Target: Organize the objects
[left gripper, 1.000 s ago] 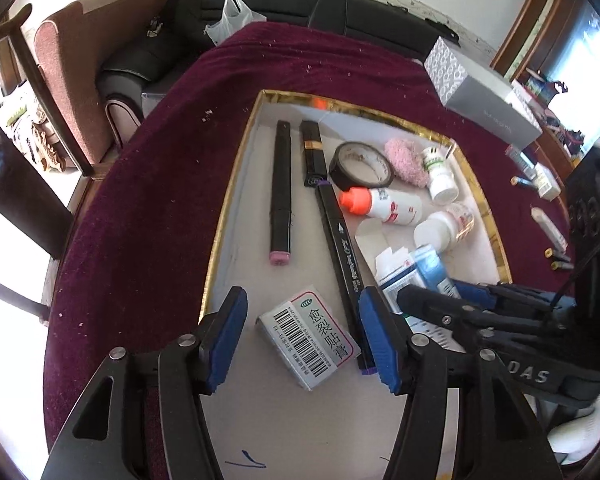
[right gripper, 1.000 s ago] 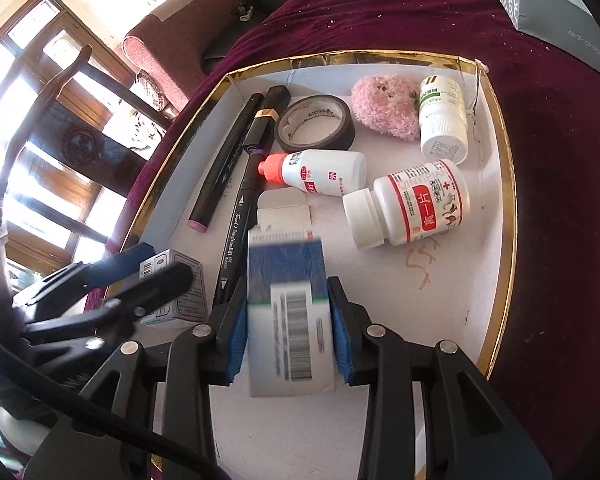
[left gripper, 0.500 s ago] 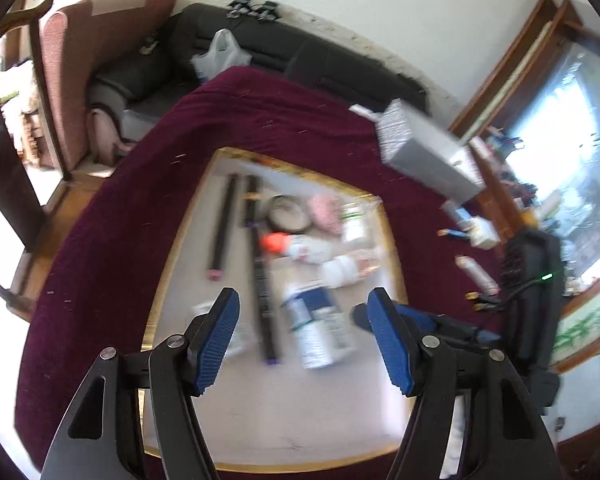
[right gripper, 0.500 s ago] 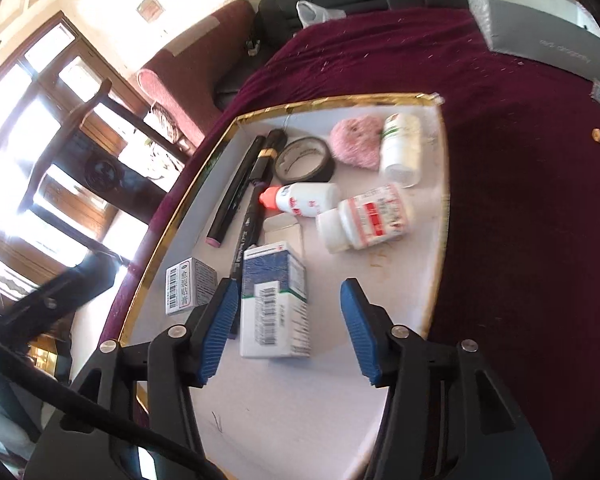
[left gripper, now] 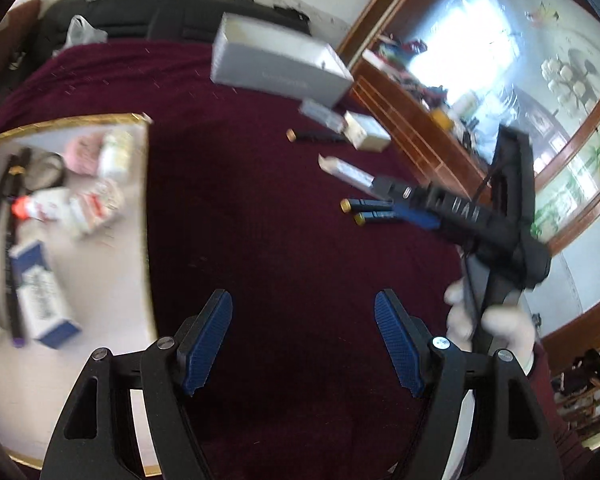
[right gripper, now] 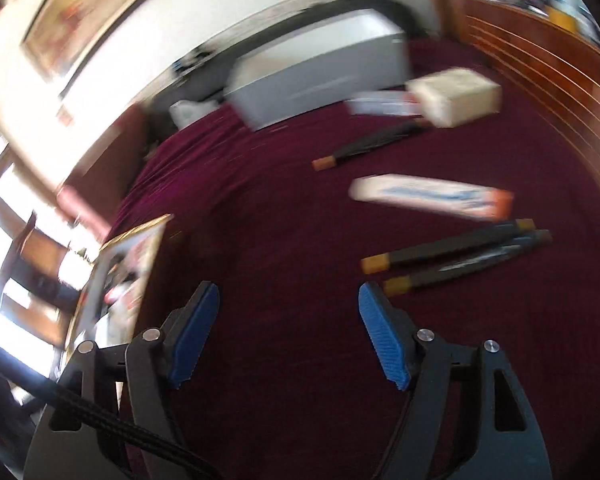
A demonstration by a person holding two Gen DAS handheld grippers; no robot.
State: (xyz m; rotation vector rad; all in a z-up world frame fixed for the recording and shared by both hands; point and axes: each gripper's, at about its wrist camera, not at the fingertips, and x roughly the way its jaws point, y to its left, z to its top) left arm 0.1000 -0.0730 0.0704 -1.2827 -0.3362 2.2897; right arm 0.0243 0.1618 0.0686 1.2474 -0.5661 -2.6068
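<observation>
**Maroon-covered table, gold-rimmed tray, loose boxes and markers**

Maroon cloth covers the table wall to wall; a dark sofa sits behind it and wood panelling runs along the right.

- Left hand-held gripper: jaws spread wide, nothing between them, over bare cloth just right of the tray's right rim.
- Right hand-held gripper: jaws spread wide, empty, over bare cloth. Seen from the left wrist view it reaches toward the markers, held by a white-gloved hand.
- Gold-rimmed tray, left side: holds a blue-and-white carton, a red-labelled white bottle, an orange-capped bottle, a second white bottle, a pink puff, a tape roll and long black markers. Printing blurred, not readable.
- Two dark markers with gold ends, side by side, just ahead of the right jaws.
- Long white box with blue print and orange end, beyond them; lettering unreadable.
- Single marker, a cream box and a flat white box lie farther back.
- Large grey box near the far edge; faint writing on its side, illegible.

Open cloth lies between the tray rim and the loose items.
</observation>
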